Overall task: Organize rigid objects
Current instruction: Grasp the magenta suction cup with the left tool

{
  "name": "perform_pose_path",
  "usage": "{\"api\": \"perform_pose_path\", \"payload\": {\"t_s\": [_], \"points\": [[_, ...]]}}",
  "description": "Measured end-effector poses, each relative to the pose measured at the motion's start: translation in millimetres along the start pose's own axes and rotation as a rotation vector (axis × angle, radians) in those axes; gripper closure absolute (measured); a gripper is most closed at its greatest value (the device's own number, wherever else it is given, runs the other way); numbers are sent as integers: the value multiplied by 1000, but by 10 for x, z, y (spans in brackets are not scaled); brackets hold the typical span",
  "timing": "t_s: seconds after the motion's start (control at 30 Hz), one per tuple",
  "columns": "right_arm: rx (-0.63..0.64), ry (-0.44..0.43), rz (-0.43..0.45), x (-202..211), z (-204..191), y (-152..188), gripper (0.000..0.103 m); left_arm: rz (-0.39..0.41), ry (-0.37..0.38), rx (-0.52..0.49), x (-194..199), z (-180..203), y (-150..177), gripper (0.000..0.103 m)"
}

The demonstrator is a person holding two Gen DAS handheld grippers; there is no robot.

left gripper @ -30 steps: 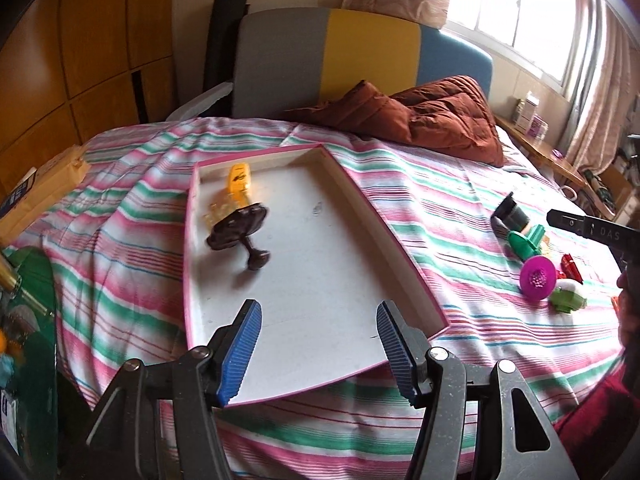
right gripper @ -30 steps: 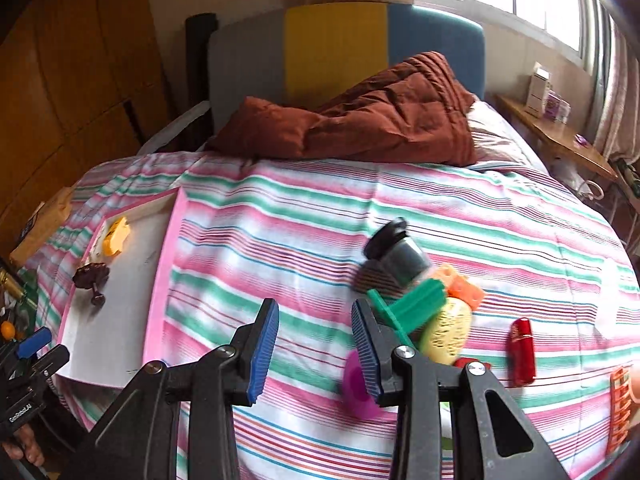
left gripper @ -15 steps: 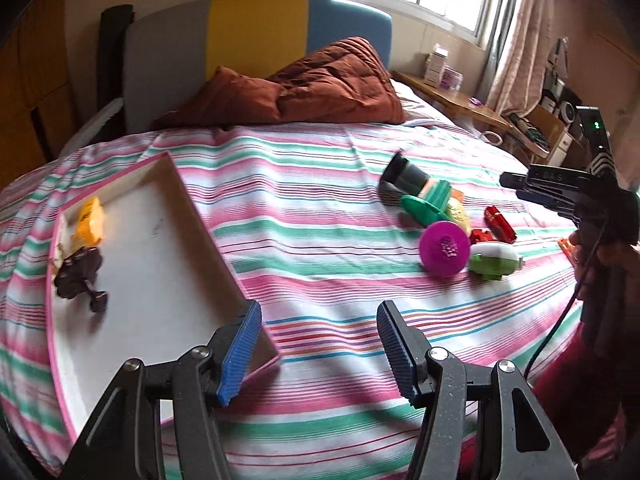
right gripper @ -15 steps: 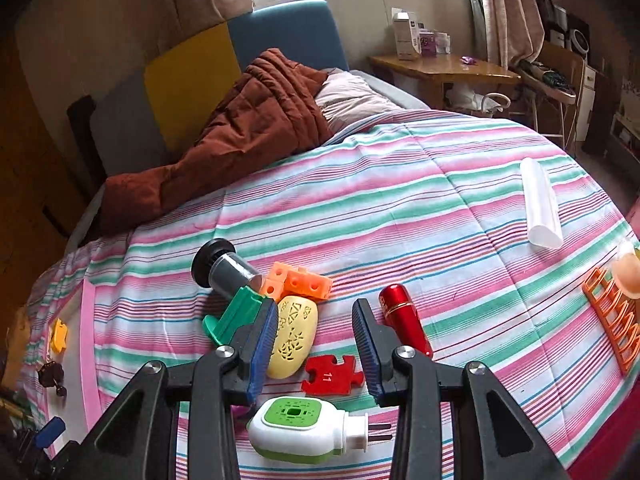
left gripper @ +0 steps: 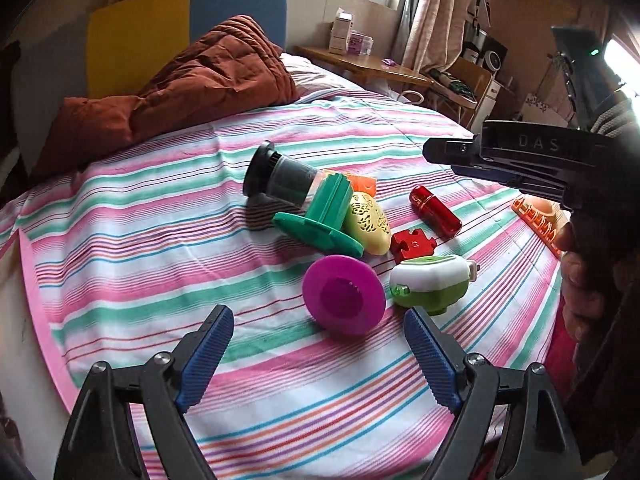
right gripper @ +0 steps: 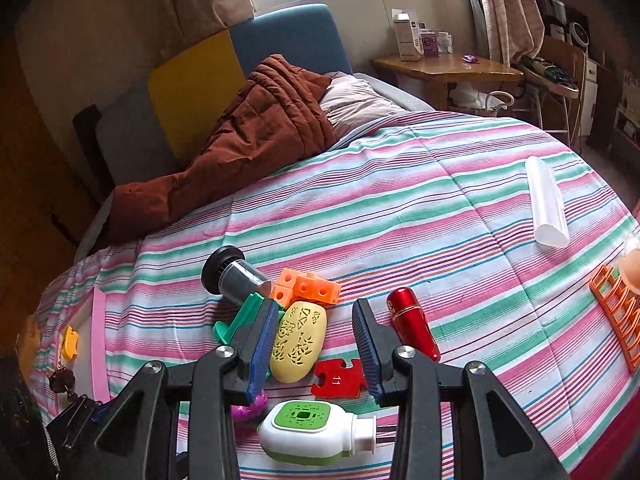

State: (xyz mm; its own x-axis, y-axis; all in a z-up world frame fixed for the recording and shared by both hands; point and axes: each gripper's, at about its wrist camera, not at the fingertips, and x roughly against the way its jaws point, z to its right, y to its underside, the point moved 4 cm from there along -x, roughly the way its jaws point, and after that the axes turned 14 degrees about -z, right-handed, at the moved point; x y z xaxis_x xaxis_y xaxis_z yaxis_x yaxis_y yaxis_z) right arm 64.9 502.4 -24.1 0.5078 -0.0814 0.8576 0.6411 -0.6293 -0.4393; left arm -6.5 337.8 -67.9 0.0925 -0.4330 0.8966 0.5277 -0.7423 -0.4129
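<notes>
Small rigid things lie in a pile on the striped bedspread: a purple disc (left gripper: 344, 294), a white-and-green plug-in device (left gripper: 432, 284), a green flanged piece (left gripper: 320, 216), a yellow perforated case (right gripper: 298, 340), a red puzzle piece (right gripper: 340, 378), a red cylinder (right gripper: 412, 328), orange blocks (right gripper: 308, 288) and a black-capped jar (right gripper: 232, 276). My left gripper (left gripper: 320, 356) hovers just short of the purple disc, its jaws opening with nothing between them. My right gripper (right gripper: 316, 340) hangs above the yellow case and the puzzle piece, its pads apart and touching nothing.
A pink-rimmed white tray (right gripper: 96, 320) at the left holds a yellow piece (right gripper: 70, 342) and a dark brown one (right gripper: 62, 380). A brown quilt (right gripper: 256, 136) lies at the headboard. A white tube (right gripper: 546, 208) and an orange rack (right gripper: 616, 312) lie to the right.
My left gripper has swung from over the tray to the right, up to the pile, and its jaws stand wider. My right gripper turned right over the pile, then stayed still.
</notes>
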Motion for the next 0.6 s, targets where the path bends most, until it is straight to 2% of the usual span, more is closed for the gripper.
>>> {"api": "perform_pose_path", "payload": {"t_s": [0.3, 0.33, 0.37, 0.4, 0.43, 0.47, 0.6], "points": [[-72, -41, -5, 2, 153, -50, 65, -27, 27, -108, -376, 86, -298, 15], [-81, -43, -6, 1, 170, -54, 65, -29, 41, -109, -413, 85, -313, 17], [-88, -44, -7, 0, 186, -58, 65, -38, 55, -105, -446, 73, -320, 24], [-96, -47, -9, -1, 197, -58, 65, -57, 80, -98, -486, 63, -319, 33], [-104, -50, -11, -4, 212, -59, 65, -83, 111, -91, -532, 61, -304, 47], [-111, -53, -13, -9, 231, -63, 65, -96, 123, -80, -561, 52, -283, 49], [-137, -58, -18, -20, 283, -68, 65, -64, 118, -61, -490, 54, -164, 49]]}}
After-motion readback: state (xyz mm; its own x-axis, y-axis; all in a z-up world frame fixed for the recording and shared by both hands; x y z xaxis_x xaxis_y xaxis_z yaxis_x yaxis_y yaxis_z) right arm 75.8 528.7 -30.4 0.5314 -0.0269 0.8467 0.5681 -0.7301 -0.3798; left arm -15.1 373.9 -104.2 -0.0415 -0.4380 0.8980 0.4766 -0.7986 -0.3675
